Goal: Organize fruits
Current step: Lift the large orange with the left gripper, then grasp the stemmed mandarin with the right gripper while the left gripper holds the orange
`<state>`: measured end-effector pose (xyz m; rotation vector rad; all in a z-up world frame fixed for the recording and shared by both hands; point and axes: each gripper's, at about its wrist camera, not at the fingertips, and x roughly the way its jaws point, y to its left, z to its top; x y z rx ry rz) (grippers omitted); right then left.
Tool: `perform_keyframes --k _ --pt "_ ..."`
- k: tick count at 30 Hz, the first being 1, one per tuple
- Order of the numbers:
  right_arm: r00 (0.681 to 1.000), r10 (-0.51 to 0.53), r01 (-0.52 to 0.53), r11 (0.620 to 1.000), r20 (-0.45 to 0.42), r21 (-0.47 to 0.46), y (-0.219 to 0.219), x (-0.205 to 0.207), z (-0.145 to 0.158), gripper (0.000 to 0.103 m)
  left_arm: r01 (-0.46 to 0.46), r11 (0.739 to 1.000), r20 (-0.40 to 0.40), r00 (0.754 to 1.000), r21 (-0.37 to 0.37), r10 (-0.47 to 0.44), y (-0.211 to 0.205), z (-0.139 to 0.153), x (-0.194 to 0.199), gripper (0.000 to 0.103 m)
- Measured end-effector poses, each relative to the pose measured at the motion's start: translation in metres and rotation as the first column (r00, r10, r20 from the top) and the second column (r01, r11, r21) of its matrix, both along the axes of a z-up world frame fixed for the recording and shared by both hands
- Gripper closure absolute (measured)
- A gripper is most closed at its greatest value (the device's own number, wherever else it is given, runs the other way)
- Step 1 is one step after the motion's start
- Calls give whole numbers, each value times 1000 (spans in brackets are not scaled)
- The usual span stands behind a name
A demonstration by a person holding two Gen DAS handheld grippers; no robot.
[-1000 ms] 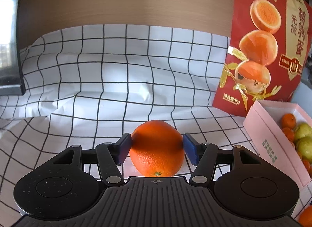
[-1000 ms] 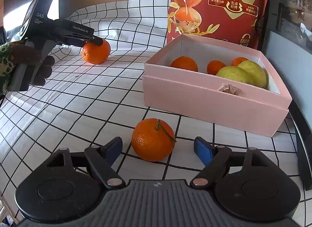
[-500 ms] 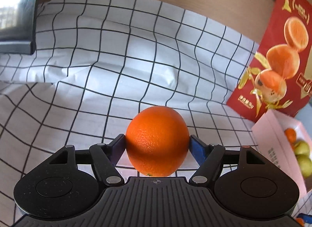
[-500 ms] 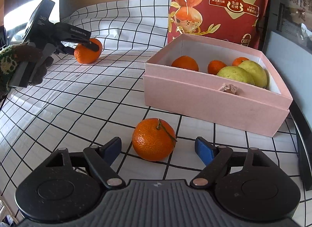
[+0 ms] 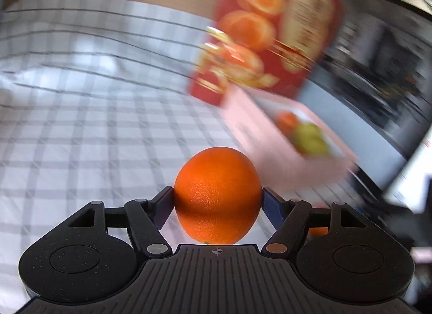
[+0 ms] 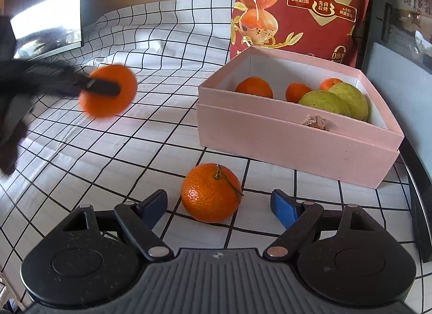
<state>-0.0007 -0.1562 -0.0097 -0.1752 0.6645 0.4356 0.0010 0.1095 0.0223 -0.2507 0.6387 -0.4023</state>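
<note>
A: Where is the orange point(image 5: 217, 195)?

B: Clamped between the left gripper point(image 5: 218, 204) pads, off the checked cloth point(image 5: 81, 130). The pink box point(image 5: 270, 135) lies ahead and to its right.

A: And the right gripper point(image 6: 219, 207)?

B: Jaws apart, touching nothing. A stemmed mandarin point(image 6: 211, 193) sits on the cloth between them, just short of the box's near wall.

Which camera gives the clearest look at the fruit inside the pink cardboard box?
The right wrist view. The open pink cardboard box is sharp there, showing three small orange citrus fruits and two green pear-like fruits inside. In the left wrist view the box is motion-blurred, its contents only orange and green smears.
</note>
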Motion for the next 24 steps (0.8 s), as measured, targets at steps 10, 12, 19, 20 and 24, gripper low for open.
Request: perform_keyframes --k 10,12,19,20,24 --pt "1000 -15 15 1000 -1 7 -2 -1 0 19 8 997 39 999 71 -11 -39 -14 -40 27" --pt "1000 -19 19 1000 -5 16 -3 -1 1 19 -4 999 43 999 52 2 -38 -16 -40 27" --pt "1000 -11 11 1000 -7 -24 0 -1 -1 12 -53 998 57 997 -16 54 -34 -22 -45 26" --pt "1000 -19 19 1000 -15 -20 -1 0 -1 10 -60 998 54 997 -31 61 -34 -23 -45 26" --pt "999 -20 19 999 -31 -28 -1 3 -2 3 -67 995 46 996 -68 71 -30 -26 -43 26"
